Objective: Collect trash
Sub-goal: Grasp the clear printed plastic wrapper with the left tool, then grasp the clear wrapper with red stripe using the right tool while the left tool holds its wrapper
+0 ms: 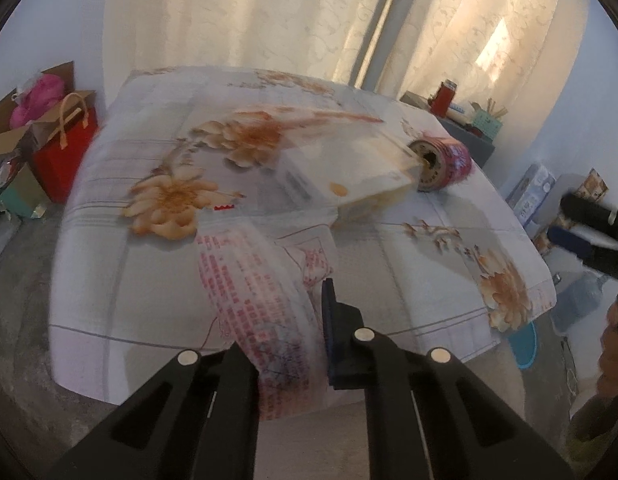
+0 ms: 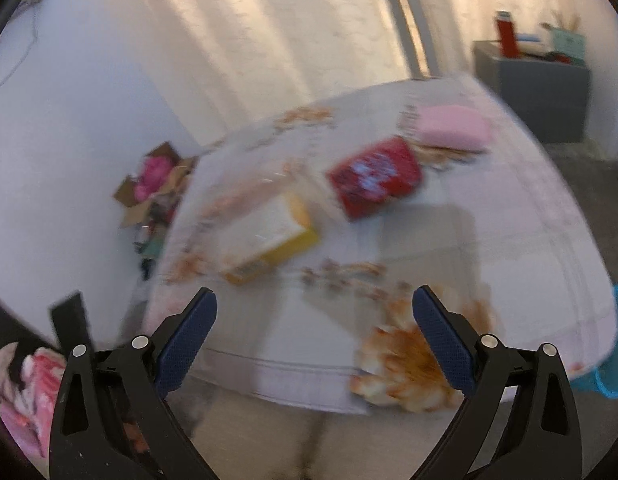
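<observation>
A thin translucent plastic bag (image 1: 265,304) printed with red text is pinched in the left gripper (image 1: 309,320) at lower centre, the right gripper (image 2: 315,344) gapes empty, and an open cardboard box (image 1: 17,128) upper left holds pink stuff.

soft printed cloth (image 1: 157,280) covering a table
thin, translucent plastic bag (image 1: 265,300) at six o'clock; glossy cardboard box (image 2: 269,236) at centre.

bare cloth lies open on the worktop's (image 2: 489,248) near half; yellow box (image 2: 269,236) and red packet (image 2: 375,178) crowd the middle.
</observation>
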A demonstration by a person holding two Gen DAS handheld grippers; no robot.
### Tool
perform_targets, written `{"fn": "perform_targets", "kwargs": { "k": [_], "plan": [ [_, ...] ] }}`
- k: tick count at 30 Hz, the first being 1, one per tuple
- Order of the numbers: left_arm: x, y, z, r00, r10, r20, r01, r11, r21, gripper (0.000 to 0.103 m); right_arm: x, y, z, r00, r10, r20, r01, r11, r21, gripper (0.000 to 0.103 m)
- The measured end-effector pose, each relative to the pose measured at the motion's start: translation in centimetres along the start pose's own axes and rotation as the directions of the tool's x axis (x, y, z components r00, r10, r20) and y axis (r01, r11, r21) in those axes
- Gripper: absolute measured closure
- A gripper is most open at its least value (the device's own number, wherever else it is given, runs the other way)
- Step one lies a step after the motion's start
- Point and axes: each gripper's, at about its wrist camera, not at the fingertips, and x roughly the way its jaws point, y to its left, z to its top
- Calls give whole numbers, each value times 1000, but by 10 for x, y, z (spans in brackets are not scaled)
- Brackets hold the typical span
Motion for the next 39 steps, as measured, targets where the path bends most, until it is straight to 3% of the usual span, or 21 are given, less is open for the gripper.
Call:
{"fn": "perform_targets", "kwargs": {
  "k": [3,6,10,13,18,21,26,31,34,39],
  "plan": [
    [-4,15,-1,1000,13,15,-12,999,-32,95,10,18,17,994,107,-24,-107,994,9,12],
    [-5,28,-3,1000,21,21,-19,998,-65,95,31,36,40,968,242,-71,-238,969,61,16],
    [-6,41,-6,1000,20,24,-17,995,-101,95,60,50,64,933,338,-122,-320,937,142,24],
    [-8,50,-8,1000,9,29,-5,992,-127,95,86,55,89,937,315,-149,-289,941,176,28],
    [-8,61,-10,999,-15,35,20,989,-147,95,121,43,131,960,180,-214,-144,975,170,28],
    [-7,65,-10,999,-27,35,32,987,-155,95,147,31,153,955,108,-276,-67,986,154,27],
    [-5,70,-11,998,-48,34,53,984,-172,95,199,-4,169,900,81,-429,14,977,215,24],
    [-5,73,-10,998,-61,29,65,982,-177,95,241,-21,161,823,101,-559,38,972,232,24],
    [-5,74,-9,997,-66,27,70,981,-180,95,248,-23,157,808,114,-579,31,972,234,27],
    [-4,74,-9,997,-67,26,71,981,-179,95,252,-22,153,789,157,-594,-15,971,237,47]
  ]
}}
